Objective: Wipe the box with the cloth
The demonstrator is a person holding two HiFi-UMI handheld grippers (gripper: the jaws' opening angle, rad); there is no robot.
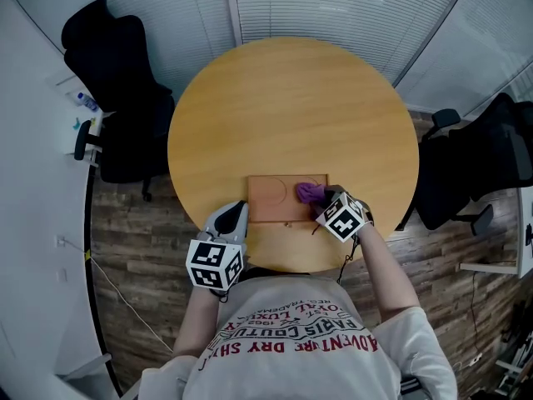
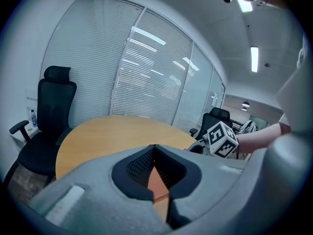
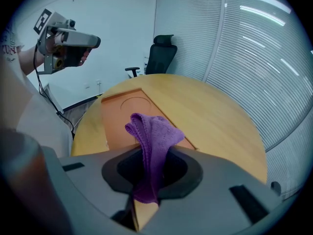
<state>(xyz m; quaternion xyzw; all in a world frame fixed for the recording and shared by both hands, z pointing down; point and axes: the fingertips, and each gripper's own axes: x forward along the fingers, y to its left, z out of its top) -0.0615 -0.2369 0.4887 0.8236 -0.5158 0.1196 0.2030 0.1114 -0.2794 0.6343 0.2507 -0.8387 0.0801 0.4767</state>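
Note:
A flat orange-brown box (image 1: 275,194) lies near the front edge of the round wooden table (image 1: 291,107). My right gripper (image 1: 325,200) is at the box's right end, shut on a purple cloth (image 1: 310,192). In the right gripper view the cloth (image 3: 151,136) sticks up from between the jaws of the right gripper (image 3: 149,175), above the box (image 3: 127,116). My left gripper (image 1: 236,215) is at the box's front left corner. Its jaws meet at the tips in the left gripper view (image 2: 154,148), with nothing seen between them. A strip of the box (image 2: 157,180) shows below them.
A black office chair (image 1: 117,98) stands left of the table and another (image 1: 475,173) to its right. A small bottle (image 1: 83,100) sits on a white ledge at far left. Window blinds run behind the table. The floor is wood plank.

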